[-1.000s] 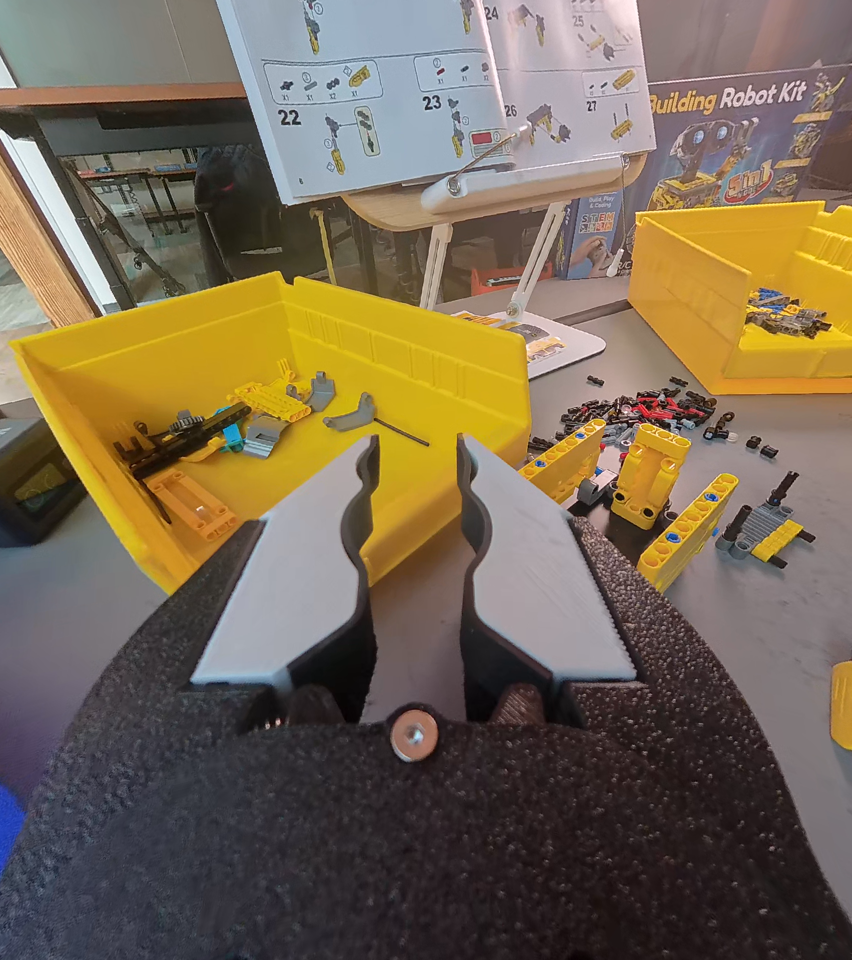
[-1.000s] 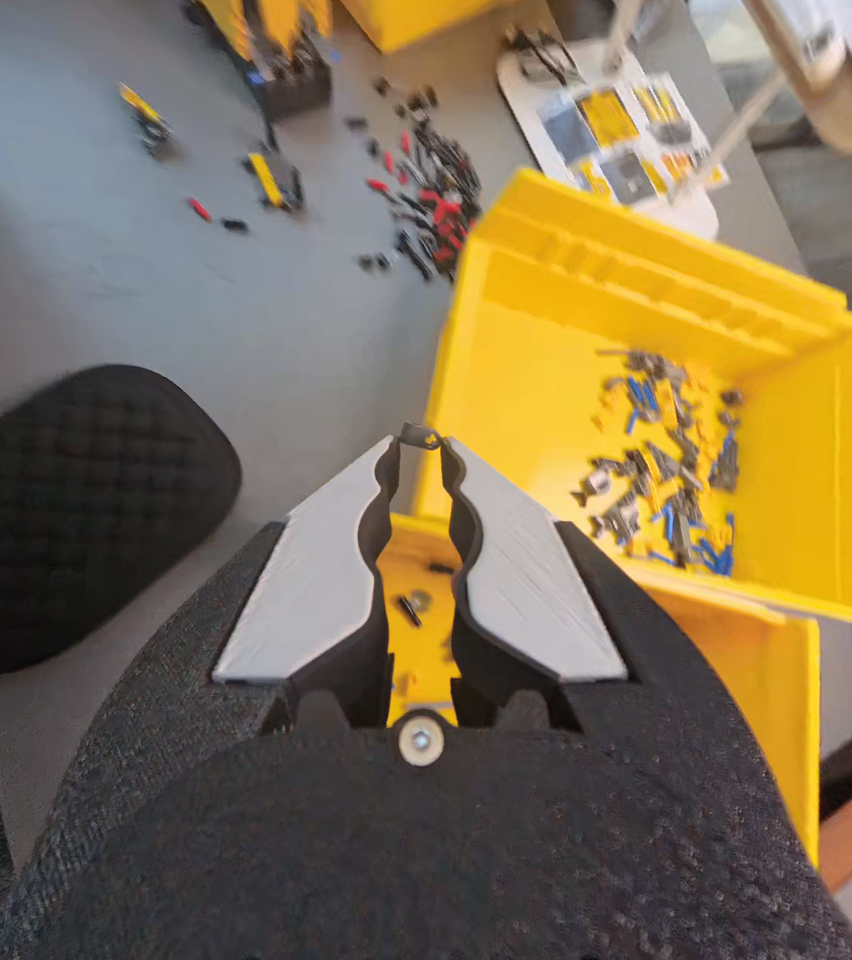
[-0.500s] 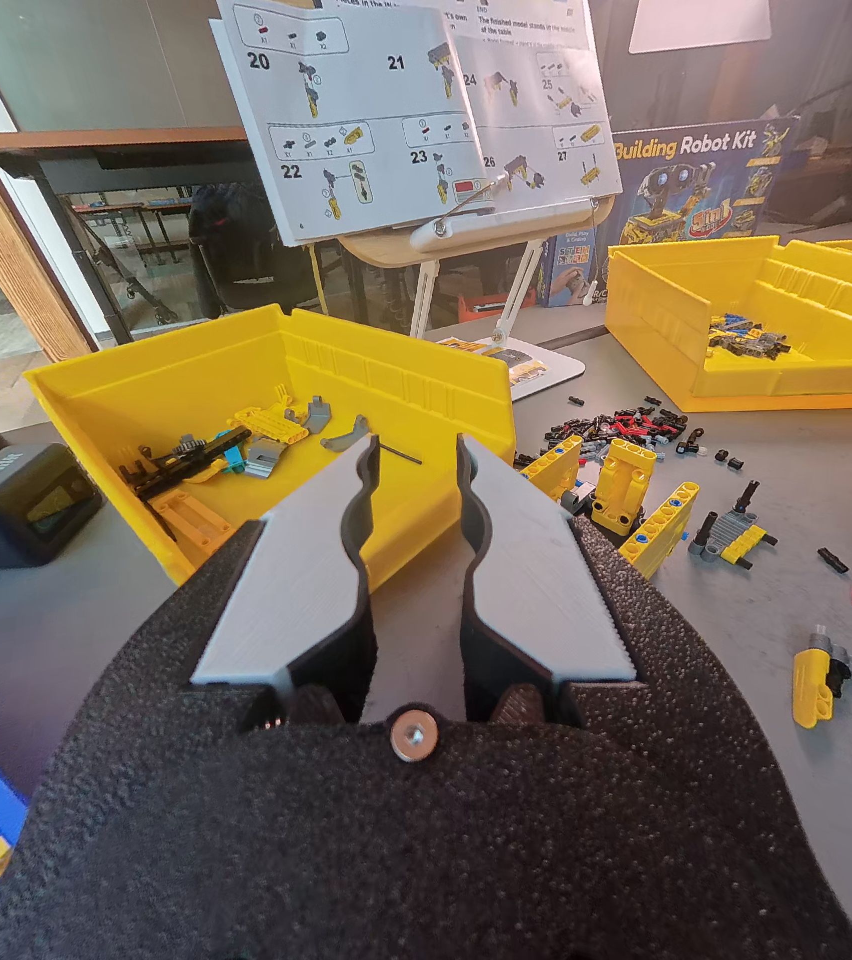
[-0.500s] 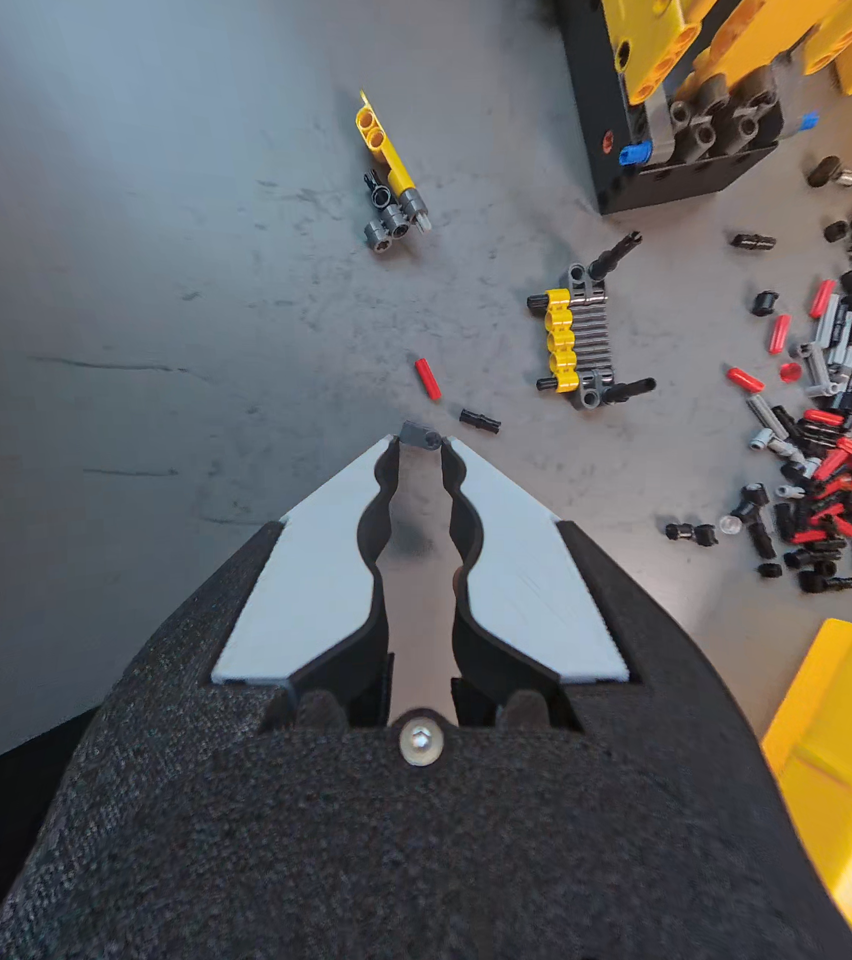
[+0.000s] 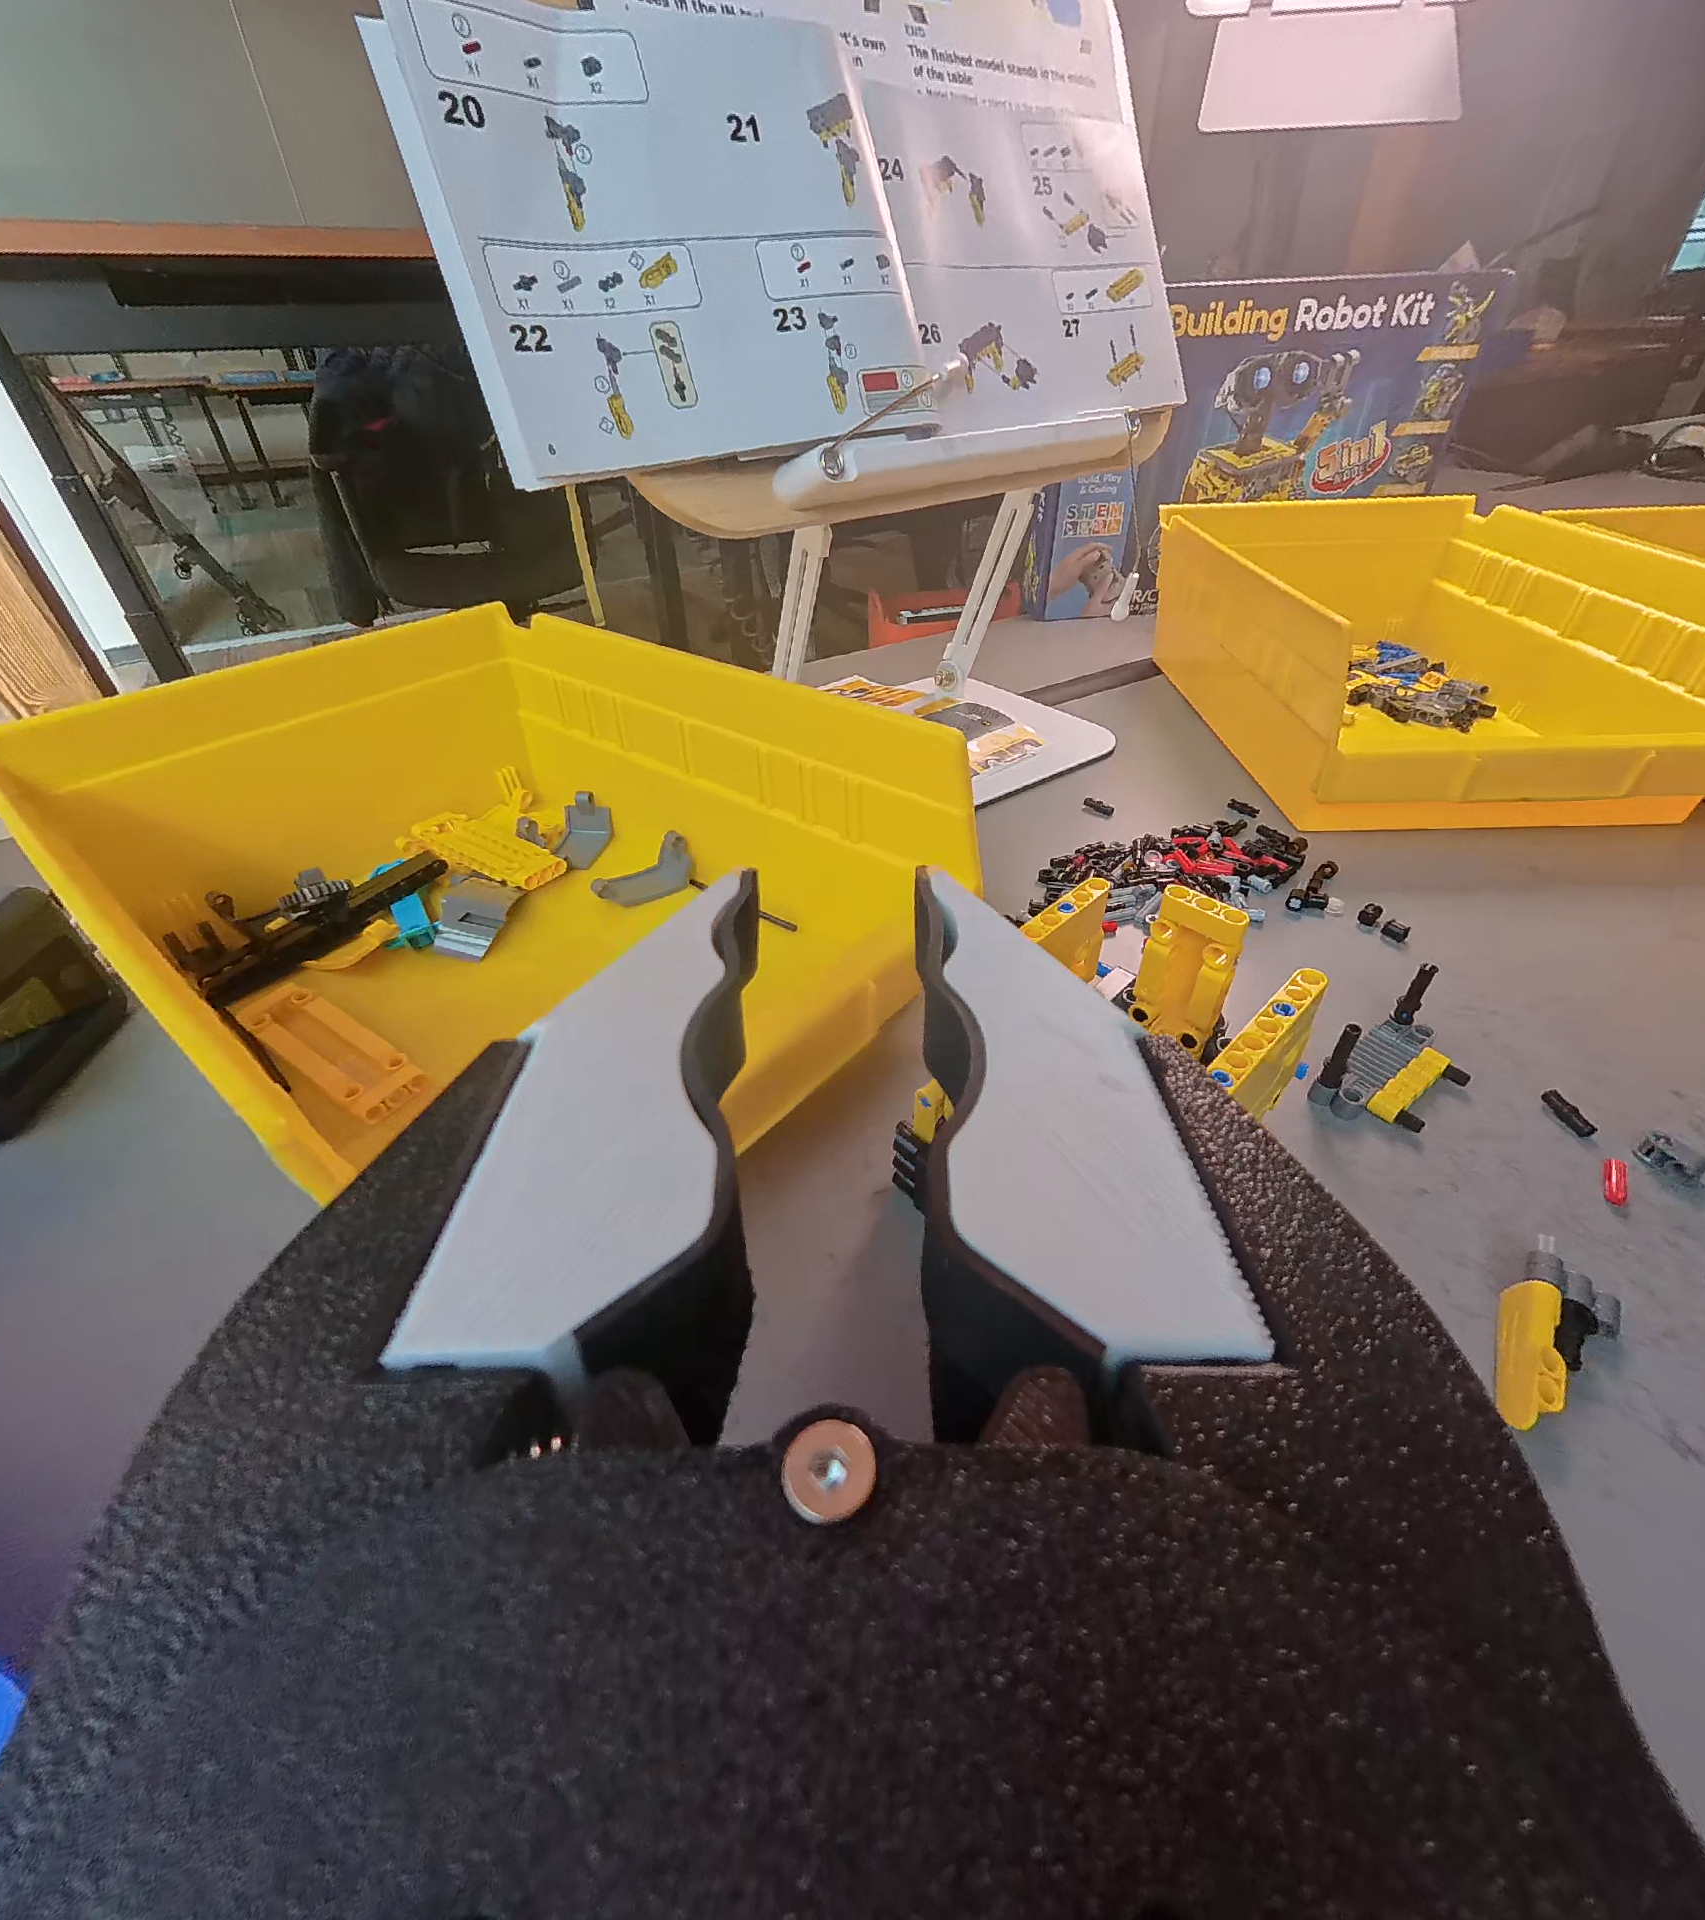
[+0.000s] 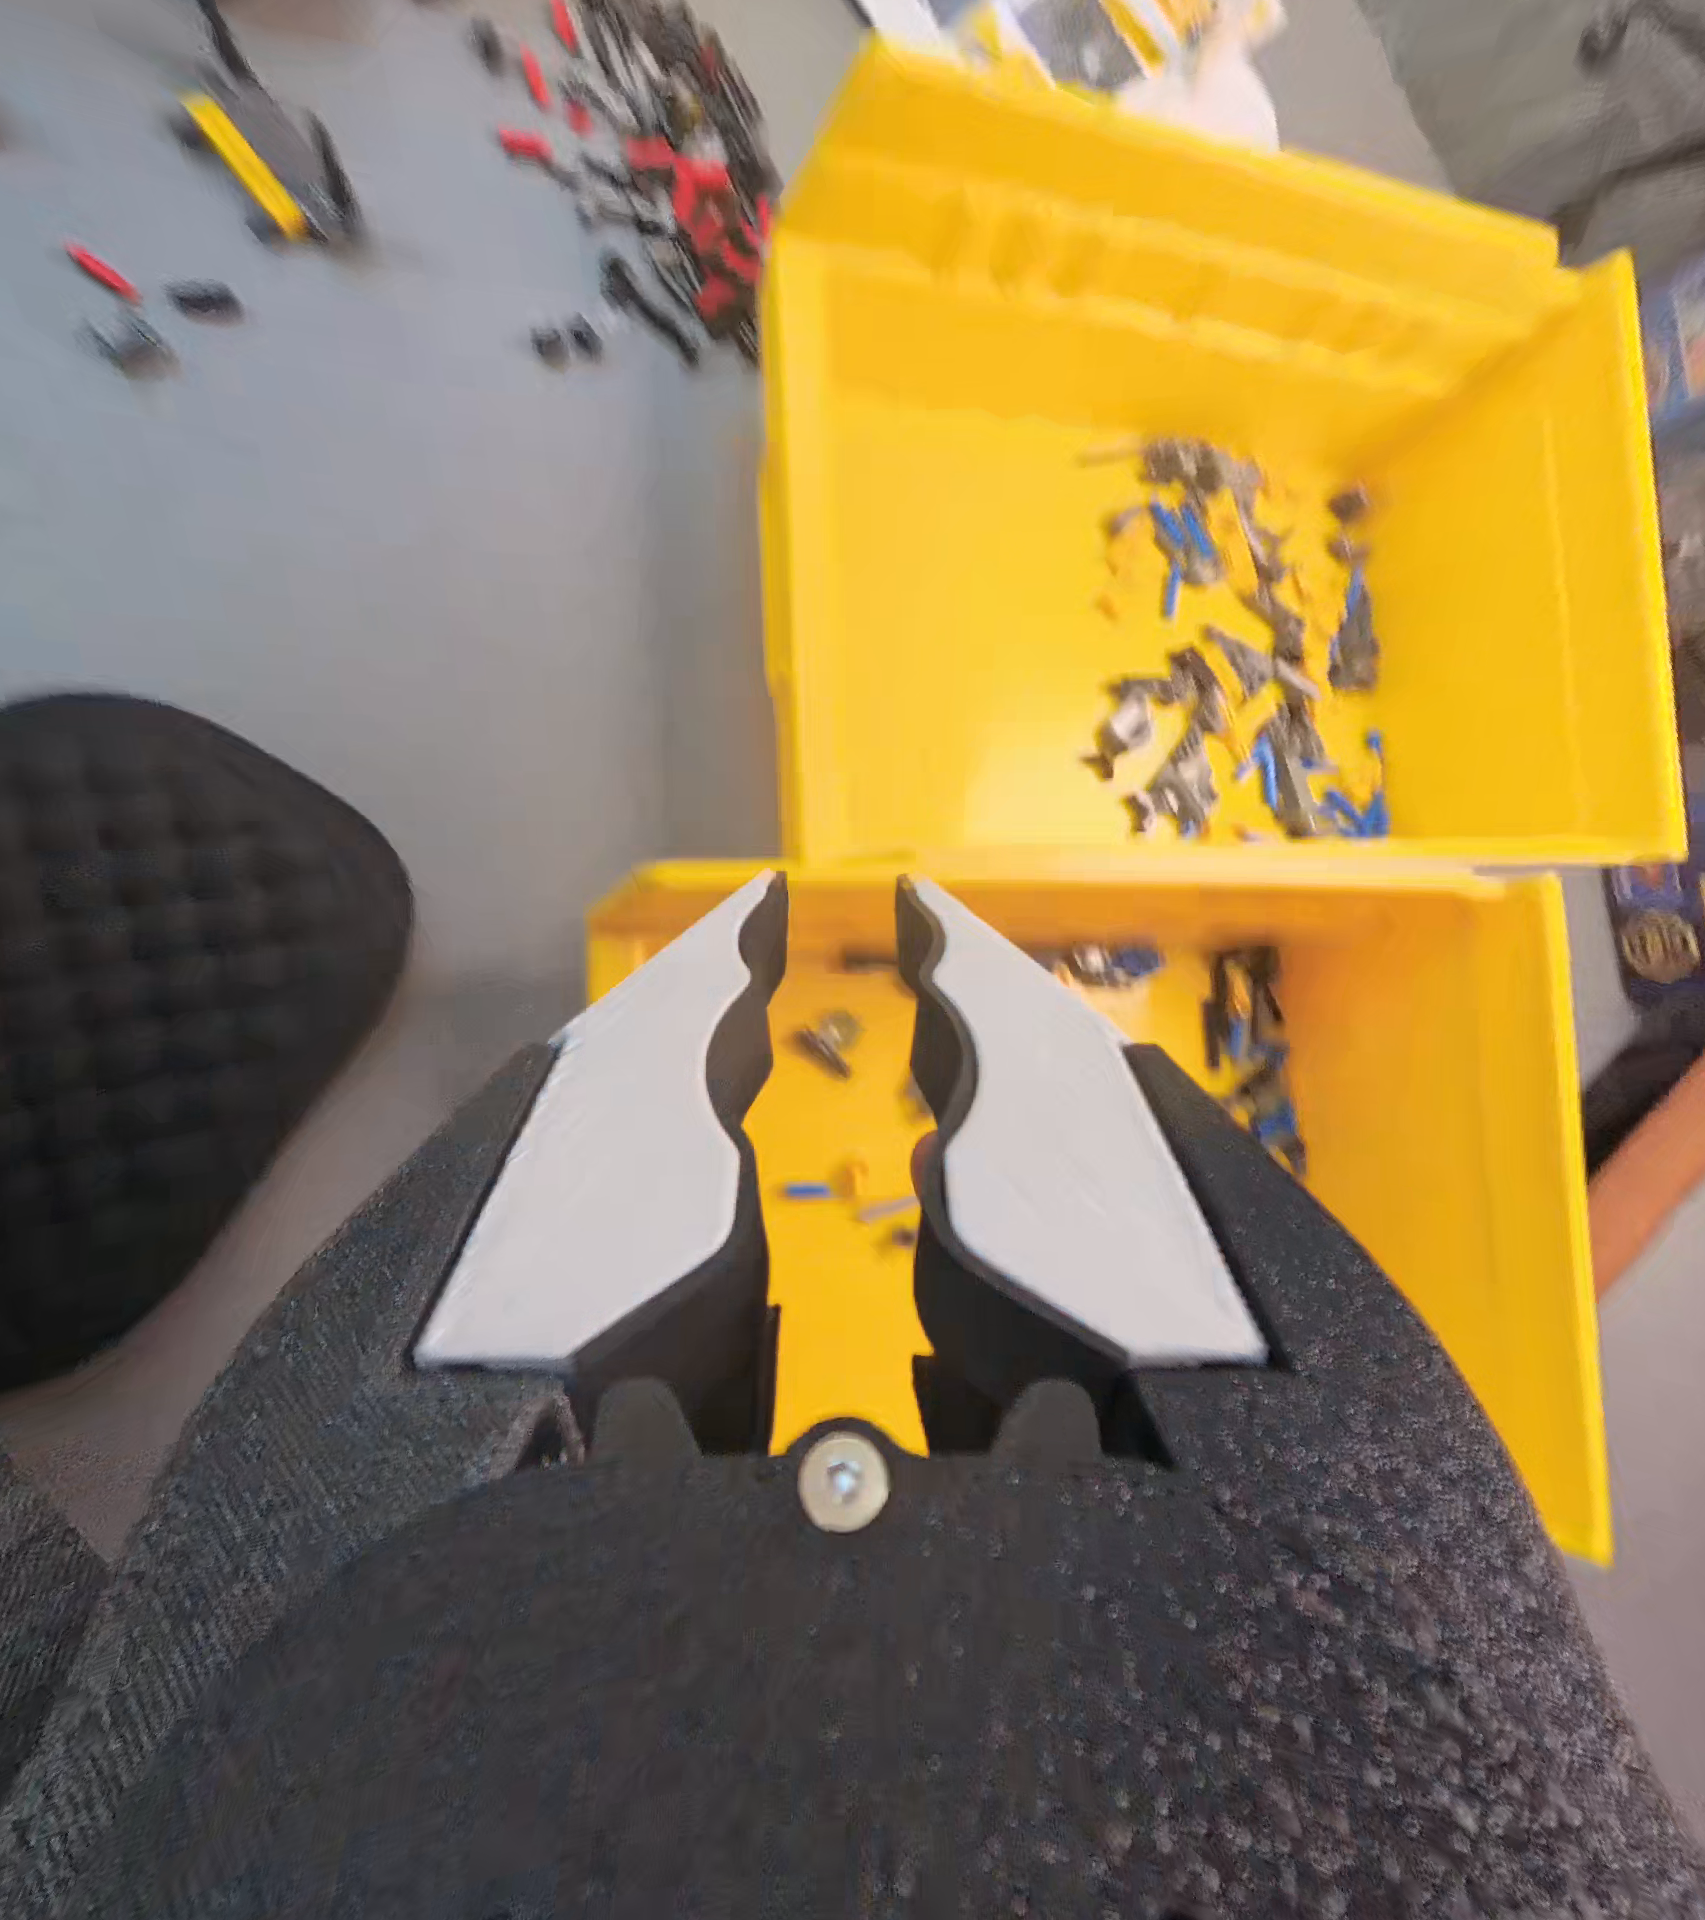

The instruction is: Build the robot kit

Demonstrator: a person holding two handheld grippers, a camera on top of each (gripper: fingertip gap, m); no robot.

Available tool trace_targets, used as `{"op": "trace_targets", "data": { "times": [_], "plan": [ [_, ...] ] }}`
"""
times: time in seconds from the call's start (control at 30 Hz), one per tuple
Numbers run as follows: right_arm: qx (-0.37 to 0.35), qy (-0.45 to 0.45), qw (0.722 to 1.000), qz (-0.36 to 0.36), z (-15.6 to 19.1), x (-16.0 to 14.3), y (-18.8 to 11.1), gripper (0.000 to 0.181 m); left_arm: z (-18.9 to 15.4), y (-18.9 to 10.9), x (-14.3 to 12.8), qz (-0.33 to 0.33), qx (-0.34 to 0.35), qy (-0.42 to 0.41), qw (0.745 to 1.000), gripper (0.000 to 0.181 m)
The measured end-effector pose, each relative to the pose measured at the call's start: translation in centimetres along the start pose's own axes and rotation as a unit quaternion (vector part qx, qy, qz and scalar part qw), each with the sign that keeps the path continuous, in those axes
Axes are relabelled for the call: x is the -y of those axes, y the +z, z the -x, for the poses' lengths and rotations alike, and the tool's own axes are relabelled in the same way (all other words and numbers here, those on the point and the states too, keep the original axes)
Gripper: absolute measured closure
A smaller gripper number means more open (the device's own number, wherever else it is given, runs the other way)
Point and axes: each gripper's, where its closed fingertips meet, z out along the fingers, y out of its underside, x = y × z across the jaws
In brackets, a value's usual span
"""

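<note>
Left gripper (image 5: 835, 906): hovering released, gripping nothing, just short of a yellow bin (image 5: 827, 758) of loose parts; partly built yellow assembly (image 5: 1186, 961) lying right of the fingertips.

Right gripper (image 6: 840, 888): hanging released and empty over the near yellow tray (image 6: 1513, 1143); second parts tray (image 6: 889, 540) sitting beyond the tips.

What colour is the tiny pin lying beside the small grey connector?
Red pin, clearest in the left wrist view.
</note>
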Motion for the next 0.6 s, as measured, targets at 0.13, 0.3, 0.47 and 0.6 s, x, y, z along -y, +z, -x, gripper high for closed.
{"op": "trace_targets", "data": {
  "times": [0.13, 0.3, 0.47, 0.6],
  "plan": [
    [-0.003, 0.022, 0.994, 0.109, -4.9, -8.6, 0.0, 0.165, 0.1, 0.2, -0.4, 0.009, 0.005, 0.005, 1.000, 0.153],
    [0.037, 0.017, 0.984, 0.171, -6.2, -13.1, 2.4, 0.167, 0.0, 0.5, -1.0, 0.021, 0.015, 0.017, 1.000, 0.153],
    [0.077, -0.025, 0.971, 0.223, -5.7, -14.9, 4.4, 0.170, -0.1, 1.0, -2.0, 0.041, 0.018, 0.022, 0.999, 0.153],
    [0.118, -0.022, 0.969, 0.217, -4.6, -14.4, 5.4, 0.168, 0.0, 1.3, -2.5, 0.049, 0.021, 0.024, 0.998, 0.153]
  ]
}}
